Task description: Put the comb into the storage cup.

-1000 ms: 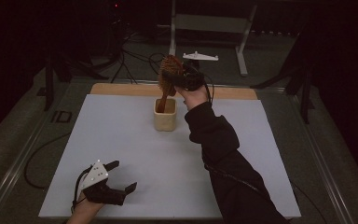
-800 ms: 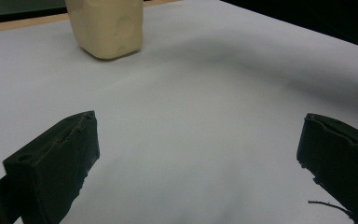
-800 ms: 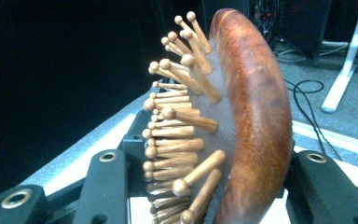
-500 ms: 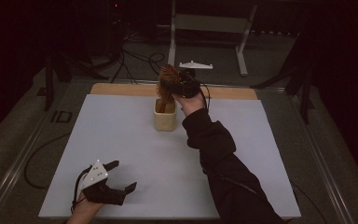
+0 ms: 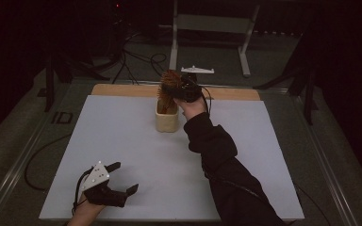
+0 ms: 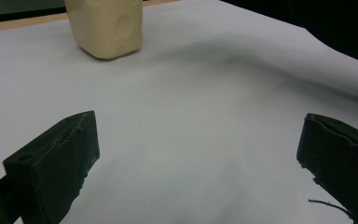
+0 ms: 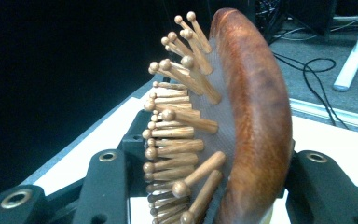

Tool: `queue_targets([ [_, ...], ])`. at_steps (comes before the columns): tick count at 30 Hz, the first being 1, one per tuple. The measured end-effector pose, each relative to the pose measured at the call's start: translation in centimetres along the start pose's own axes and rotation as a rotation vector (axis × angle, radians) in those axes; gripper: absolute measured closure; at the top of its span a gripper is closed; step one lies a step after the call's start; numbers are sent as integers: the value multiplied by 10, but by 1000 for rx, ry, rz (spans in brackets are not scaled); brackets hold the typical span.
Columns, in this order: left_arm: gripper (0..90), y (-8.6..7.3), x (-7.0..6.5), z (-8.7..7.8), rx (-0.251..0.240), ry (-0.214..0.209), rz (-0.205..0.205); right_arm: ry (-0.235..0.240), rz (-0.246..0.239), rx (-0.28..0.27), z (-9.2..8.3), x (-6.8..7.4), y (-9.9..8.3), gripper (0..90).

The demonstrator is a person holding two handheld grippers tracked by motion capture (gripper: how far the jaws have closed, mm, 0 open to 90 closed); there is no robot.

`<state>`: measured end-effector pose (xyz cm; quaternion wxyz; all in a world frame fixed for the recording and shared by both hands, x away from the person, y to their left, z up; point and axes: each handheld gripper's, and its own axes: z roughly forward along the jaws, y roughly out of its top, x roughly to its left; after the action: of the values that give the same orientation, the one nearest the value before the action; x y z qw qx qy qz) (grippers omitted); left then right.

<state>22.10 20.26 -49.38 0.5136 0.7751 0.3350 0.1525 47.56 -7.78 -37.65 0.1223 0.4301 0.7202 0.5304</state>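
A wooden hairbrush [image 5: 169, 79] with round-tipped wooden bristles stands head up over a cream cup [image 5: 167, 120] at the back middle of the white table top [image 5: 122, 141]. Its handle reaches down into the cup. My right gripper [image 5: 174, 87] is shut on the brush head; in the right gripper view the jaws clamp the red-brown back [image 7: 254, 121] on one side and the bristles on the other. My left gripper [image 5: 126, 178] rests at the front left, open, with nothing between its jaws [image 6: 198, 158]. The cup [image 6: 107, 25] lies far ahead of it.
A wooden strip [image 5: 122, 89] borders the table's far edge. Behind it stand a metal frame [image 5: 207, 23] and floor cables [image 5: 136, 56]. The person's dark sleeve [image 5: 226, 174] crosses the right half of the table.
My right gripper has come down with the brush, so the handle sits deeper in the cup. The left gripper has stayed where it was.
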Motion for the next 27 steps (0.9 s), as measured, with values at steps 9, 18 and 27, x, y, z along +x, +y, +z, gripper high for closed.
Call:
queue_targets([
  [9,0,0,0,1,3,-4,2,-3,21,11,1,-7,-7,502],
  [18,0,-1,0,1,10,-2,7,8,33,17,3,-12,-11,498],
  [27,0,-1,0,2,11,-5,5,14,49,29,1,-22,-12,479],
])
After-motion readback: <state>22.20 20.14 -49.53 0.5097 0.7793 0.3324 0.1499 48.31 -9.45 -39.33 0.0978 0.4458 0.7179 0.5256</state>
